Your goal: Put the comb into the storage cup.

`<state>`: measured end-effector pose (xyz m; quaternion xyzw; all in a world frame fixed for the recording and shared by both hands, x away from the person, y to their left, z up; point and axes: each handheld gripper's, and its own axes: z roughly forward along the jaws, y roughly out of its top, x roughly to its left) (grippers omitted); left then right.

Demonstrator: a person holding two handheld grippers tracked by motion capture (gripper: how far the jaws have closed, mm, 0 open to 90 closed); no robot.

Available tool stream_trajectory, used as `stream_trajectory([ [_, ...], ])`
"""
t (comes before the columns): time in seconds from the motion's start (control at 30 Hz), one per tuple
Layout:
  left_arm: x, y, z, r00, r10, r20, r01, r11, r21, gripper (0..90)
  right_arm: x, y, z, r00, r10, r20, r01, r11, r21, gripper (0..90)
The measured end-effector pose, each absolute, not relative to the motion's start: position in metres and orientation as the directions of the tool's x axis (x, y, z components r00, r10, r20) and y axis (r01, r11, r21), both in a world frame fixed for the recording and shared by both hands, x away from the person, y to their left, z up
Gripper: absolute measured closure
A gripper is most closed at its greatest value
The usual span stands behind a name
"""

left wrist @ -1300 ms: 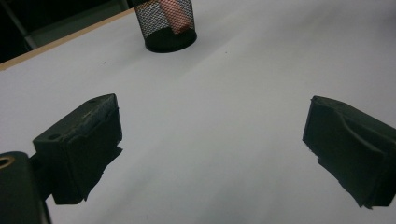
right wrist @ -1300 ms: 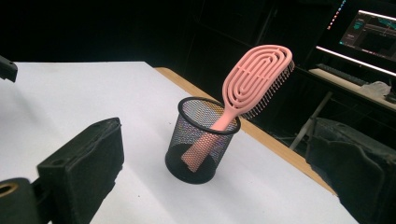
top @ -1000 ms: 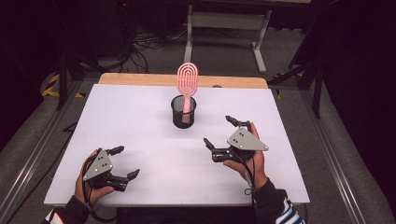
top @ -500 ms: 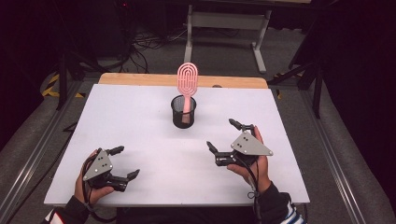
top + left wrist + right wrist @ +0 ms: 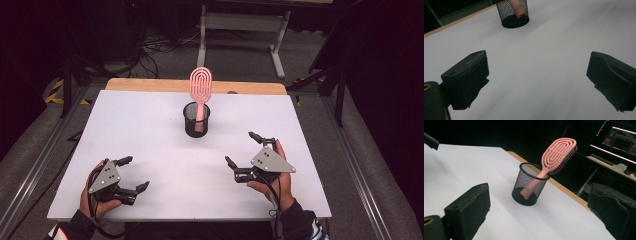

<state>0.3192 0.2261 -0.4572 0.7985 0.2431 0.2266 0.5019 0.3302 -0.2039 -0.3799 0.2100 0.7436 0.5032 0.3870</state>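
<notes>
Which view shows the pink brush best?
The right gripper view: the brush shows whole and close, leaning in the cup, bristles visible. The high view shows it small, from above. The left gripper view shows its handle end through the mesh.

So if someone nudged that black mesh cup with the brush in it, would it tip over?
Probably easily: the black wire-mesh cup looks light, and the pink vented plastic hairbrush leans out well above its rim, likely making it top-heavy.

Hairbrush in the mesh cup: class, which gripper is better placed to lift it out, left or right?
Probably the right gripper: it sits open, nearer the cup, with the hairbrush framed between its jaws. The left gripper rests farther back at the table's near edge.
</notes>
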Motion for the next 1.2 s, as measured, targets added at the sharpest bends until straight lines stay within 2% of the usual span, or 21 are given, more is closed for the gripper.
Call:
stream_trajectory([
  [0.97,0.319,0.225,-0.458,0.781,0.612,0.124,0.159,-0.387,0.908,5.1,0.321,-0.224,-0.400,-0.553,0.727,-0.407,-0.107,0.422,0.900,5.3],
  [1.2,0.319,0.226,-0.458,0.781,0.612,0.122,0.159,-0.385,0.909,5.1,0.319,-0.232,-0.404,-0.544,0.739,-0.398,-0.087,0.423,0.902,5.2],
])
